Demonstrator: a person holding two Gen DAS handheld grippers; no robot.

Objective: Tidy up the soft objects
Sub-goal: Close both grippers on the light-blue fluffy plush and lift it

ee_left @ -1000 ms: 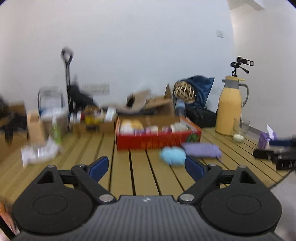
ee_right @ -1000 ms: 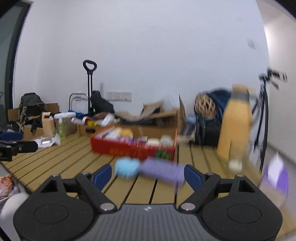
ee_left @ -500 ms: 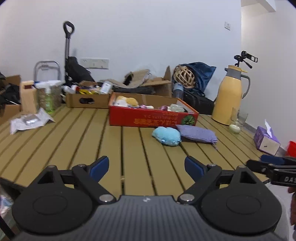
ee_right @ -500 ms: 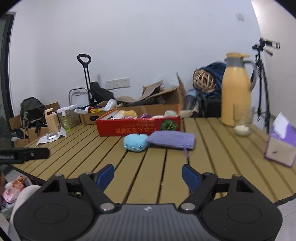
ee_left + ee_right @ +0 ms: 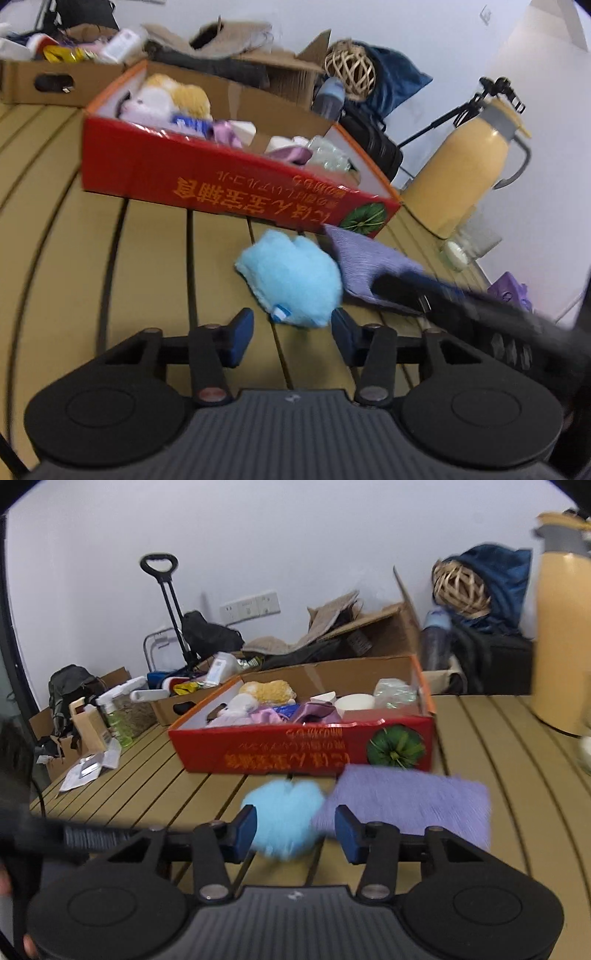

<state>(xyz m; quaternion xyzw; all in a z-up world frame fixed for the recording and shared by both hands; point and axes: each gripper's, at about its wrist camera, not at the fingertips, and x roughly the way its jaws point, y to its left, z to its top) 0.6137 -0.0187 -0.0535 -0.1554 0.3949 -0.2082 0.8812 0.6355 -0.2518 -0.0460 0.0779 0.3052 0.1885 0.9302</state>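
Slatted table, blue plush centred before both spread-jawed grippers, socket seen only in right view, upper left.

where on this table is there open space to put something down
Bare slats lie left of the blue plush, in front of the red box. It is crowded right of it: purple cloth, yellow jug, glass.
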